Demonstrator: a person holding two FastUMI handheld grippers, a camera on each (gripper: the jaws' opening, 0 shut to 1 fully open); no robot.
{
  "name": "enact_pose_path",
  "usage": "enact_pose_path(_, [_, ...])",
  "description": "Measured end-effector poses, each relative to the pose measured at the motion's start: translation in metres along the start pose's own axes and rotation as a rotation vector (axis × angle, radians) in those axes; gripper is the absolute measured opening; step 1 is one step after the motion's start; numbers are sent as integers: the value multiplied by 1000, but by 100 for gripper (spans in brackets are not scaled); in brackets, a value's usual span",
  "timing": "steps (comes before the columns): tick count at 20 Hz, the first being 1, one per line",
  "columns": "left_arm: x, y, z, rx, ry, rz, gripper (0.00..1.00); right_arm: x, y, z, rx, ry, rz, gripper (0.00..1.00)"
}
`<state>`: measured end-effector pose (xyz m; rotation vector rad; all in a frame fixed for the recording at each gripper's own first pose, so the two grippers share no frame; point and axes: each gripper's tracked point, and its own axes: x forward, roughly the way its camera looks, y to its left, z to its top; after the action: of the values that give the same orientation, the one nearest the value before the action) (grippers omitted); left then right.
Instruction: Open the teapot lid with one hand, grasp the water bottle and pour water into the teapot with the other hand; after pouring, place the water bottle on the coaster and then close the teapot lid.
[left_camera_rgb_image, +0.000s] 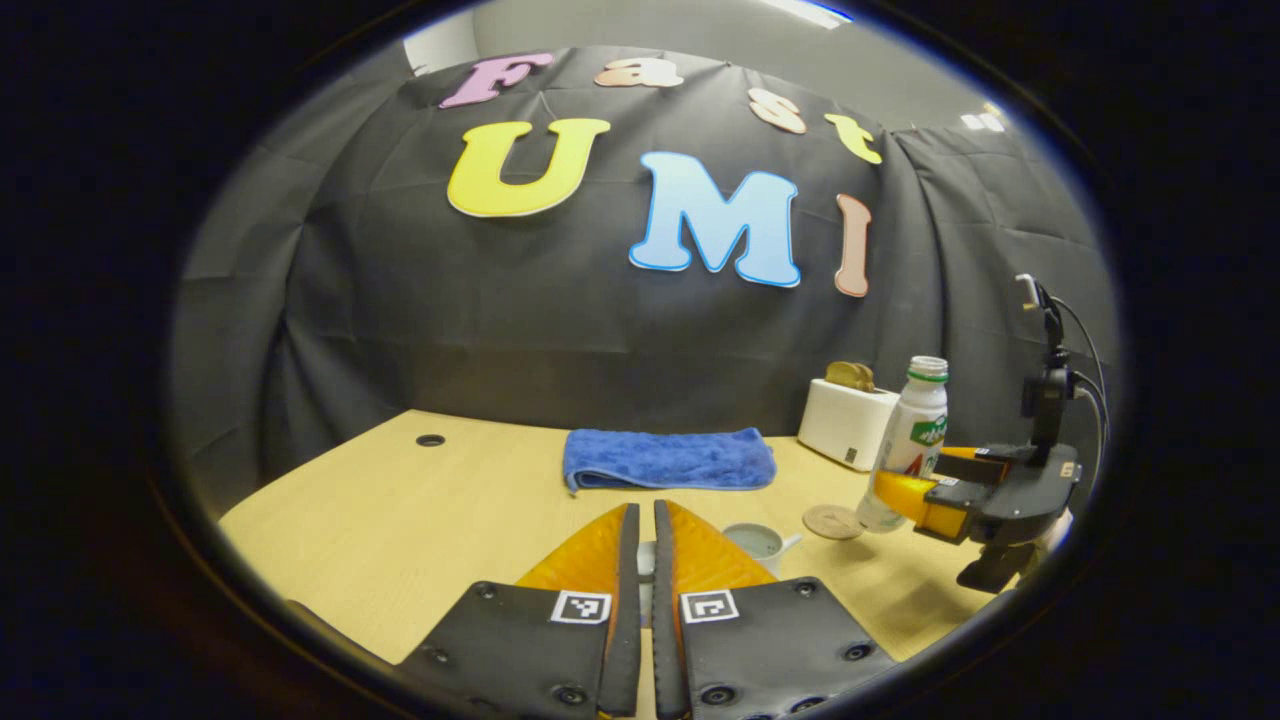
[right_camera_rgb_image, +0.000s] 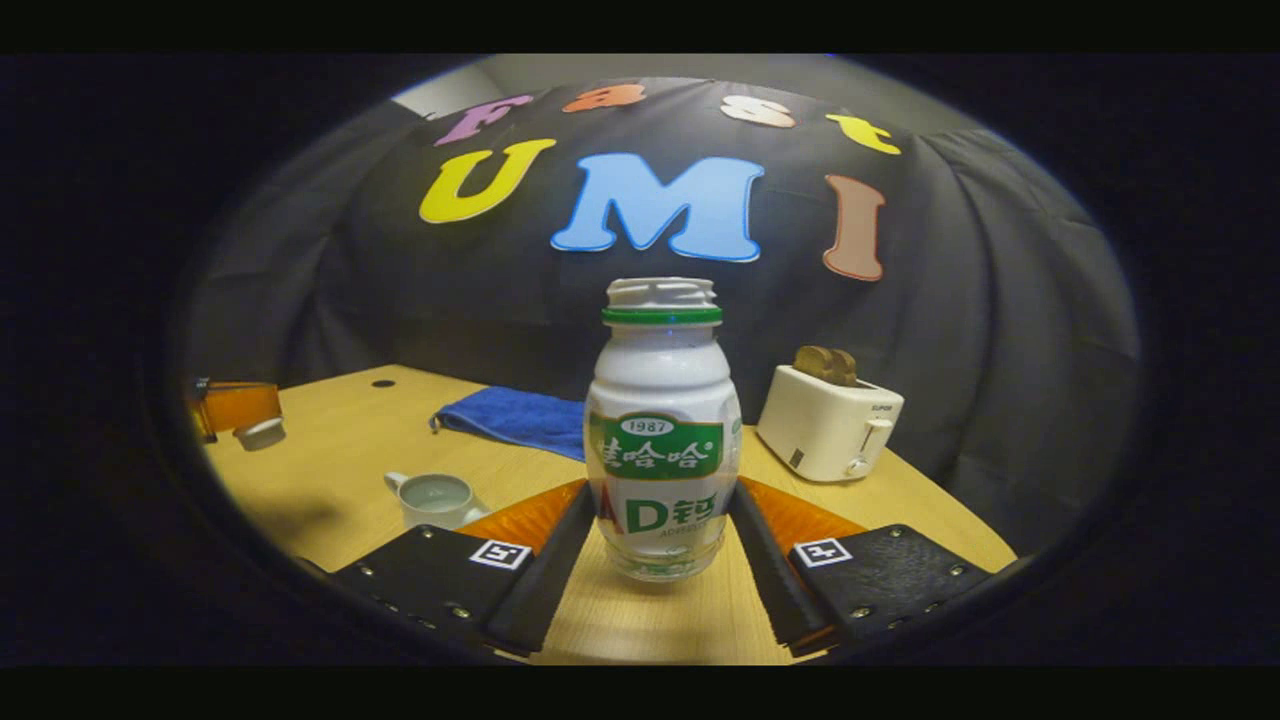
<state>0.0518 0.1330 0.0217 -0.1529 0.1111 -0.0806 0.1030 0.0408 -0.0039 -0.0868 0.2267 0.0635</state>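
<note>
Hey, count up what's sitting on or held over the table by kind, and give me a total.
Bottle: 1, water bottle
Teapot: 1, teapot
Lid: 1, teapot lid
Coaster: 1, coaster
Towel: 1, blue towel
Toaster: 1, white toaster
Total: 6

The water bottle (right_camera_rgb_image: 661, 440) is white, with a green ring under the cap and a green label band. The folded towel (left_camera_rgb_image: 668, 459) is blue. The toaster (right_camera_rgb_image: 829, 424) is cream-white; the slices in it are brown. The teapot (right_camera_rgb_image: 434, 498) looks pale grey-white. The table (left_camera_rgb_image: 420, 520) is light wood, the coaster (left_camera_rgb_image: 832, 522) tan.
</note>
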Motion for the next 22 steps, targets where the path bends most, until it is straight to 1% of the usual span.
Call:
enact_pose_path(3, [7, -18, 1, -17, -23, -27, 12, 3, -16, 1, 39, -28, -26, 81])
enact_pose_path(5, [19, -33, 1, -17, -27, -47, 12, 5, -23, -1, 75, -35, -26, 81])
enact_pose_path(6, [24, -41, 0, -9, -25, -59, 15, 6, -26, -2, 96, -37, -26, 80])
enact_pose_path(7, [30, -47, -1, 0, -23, -65, 12, 9, -30, -4, 111, -37, -28, 81])
enact_pose_path(8, [37, -54, -1, 9, -23, -72, 15, 12, -33, -7, 121, -36, -32, 81])
enact_pose_path(10, [48, -66, -1, 27, -25, -83, 15, 14, -40, -10, 140, -40, -38, 81])
enact_pose_path(11, [53, -69, -1, 34, -23, -85, 15, 14, -44, -11, 151, -46, -41, 81])
enact_pose_path(12, [58, -73, -2, 41, -20, -84, 12, 14, -47, -10, 162, -54, -44, 81])
enact_pose_path(15, [75, -83, -3, 55, -24, -86, 11, 13, -60, -11, 166, -76, -71, 81])
enact_pose_path(18, [90, -89, -16, 77, 0, -70, 12, 7, -69, -6, 184, -106, -81, 81])
enact_pose_path(19, [94, -90, -21, 80, 14, -63, 15, 7, -73, -7, 184, -107, -88, 80])
enact_pose_path(20, [97, -91, -23, 81, 17, -61, 15, 5, -73, -7, 183, -109, -87, 80])
enact_pose_path(21, [99, -92, -26, 85, 23, -57, 12, 3, -73, -7, 184, -110, -81, 80])
enact_pose_path(22, [103, -91, -30, 94, 33, -50, 12, 3, -72, -6, 185, -111, -75, 81])
